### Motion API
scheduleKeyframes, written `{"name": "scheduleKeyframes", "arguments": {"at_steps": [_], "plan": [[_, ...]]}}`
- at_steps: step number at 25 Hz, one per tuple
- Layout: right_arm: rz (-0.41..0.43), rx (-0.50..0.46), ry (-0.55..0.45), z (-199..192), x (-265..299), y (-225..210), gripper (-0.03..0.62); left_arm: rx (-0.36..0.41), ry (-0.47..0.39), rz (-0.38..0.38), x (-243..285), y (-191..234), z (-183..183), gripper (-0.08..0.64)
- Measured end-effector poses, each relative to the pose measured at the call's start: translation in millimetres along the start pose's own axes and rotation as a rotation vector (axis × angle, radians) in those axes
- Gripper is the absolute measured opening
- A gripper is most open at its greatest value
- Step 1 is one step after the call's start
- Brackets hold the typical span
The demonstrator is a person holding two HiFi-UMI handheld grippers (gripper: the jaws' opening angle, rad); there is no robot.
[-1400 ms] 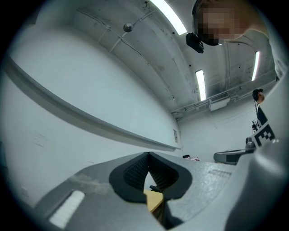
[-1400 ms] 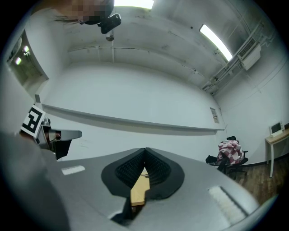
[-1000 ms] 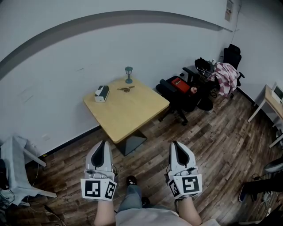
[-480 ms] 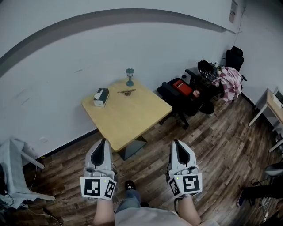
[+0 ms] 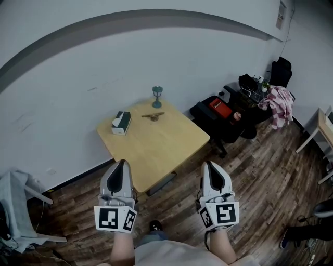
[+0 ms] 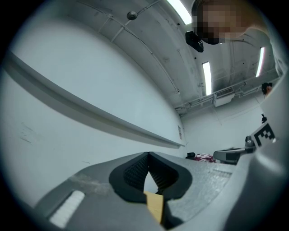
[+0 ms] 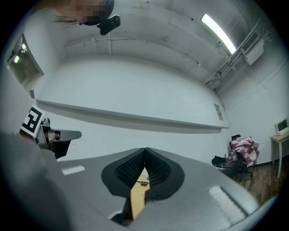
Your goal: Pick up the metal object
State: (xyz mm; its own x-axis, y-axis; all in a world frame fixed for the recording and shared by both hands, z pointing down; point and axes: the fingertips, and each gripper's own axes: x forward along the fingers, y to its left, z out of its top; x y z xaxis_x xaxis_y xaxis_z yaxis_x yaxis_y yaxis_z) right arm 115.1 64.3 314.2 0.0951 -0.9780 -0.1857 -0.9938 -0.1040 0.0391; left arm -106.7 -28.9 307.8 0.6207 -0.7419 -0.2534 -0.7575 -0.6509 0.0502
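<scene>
Both claws pressed shut and empty, low in the frame, well short of the table.

Top to bottom: the white wall (image 5: 78,78) fills the upper half, and the paper notice (image 5: 283,7) at upper right is too small to read. Wood floor (image 5: 260,176) lies open at right centre, plenty of room there. The square table (image 5: 156,150) sits mid-frame with its near corner between the two claws and its far edge by the wall. Black chairs (image 5: 218,124) crowd its right side; the red label (image 5: 220,109) on one is unreadable. The left gripper (image 5: 122,165) and right gripper (image 5: 211,165) carry black-and-white marker squares, no words. A tissue box (image 5: 121,122) sits at the table's left edge and a teal lantern (image 5: 157,96) at the far corner. The metal object (image 5: 153,116) lies flat between them, apart from both.
</scene>
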Motion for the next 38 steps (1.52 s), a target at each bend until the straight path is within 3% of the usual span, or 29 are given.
{"name": "scheduleKeyframes", "arguments": {"at_steps": [17,28,38], "plan": [[-0.025,0.001,-0.013,-12,95,10,0.002,0.007,0.004,-0.031,78,62,-12,0.003],[-0.060,-0.012,0.008,-22,116,16,0.002,-0.026,0.022,-0.053,98,85,-29,0.003],[-0.042,-0.013,0.016,-32,143,11,0.002,-0.053,0.026,-0.018,117,101,-41,0.003]]}}
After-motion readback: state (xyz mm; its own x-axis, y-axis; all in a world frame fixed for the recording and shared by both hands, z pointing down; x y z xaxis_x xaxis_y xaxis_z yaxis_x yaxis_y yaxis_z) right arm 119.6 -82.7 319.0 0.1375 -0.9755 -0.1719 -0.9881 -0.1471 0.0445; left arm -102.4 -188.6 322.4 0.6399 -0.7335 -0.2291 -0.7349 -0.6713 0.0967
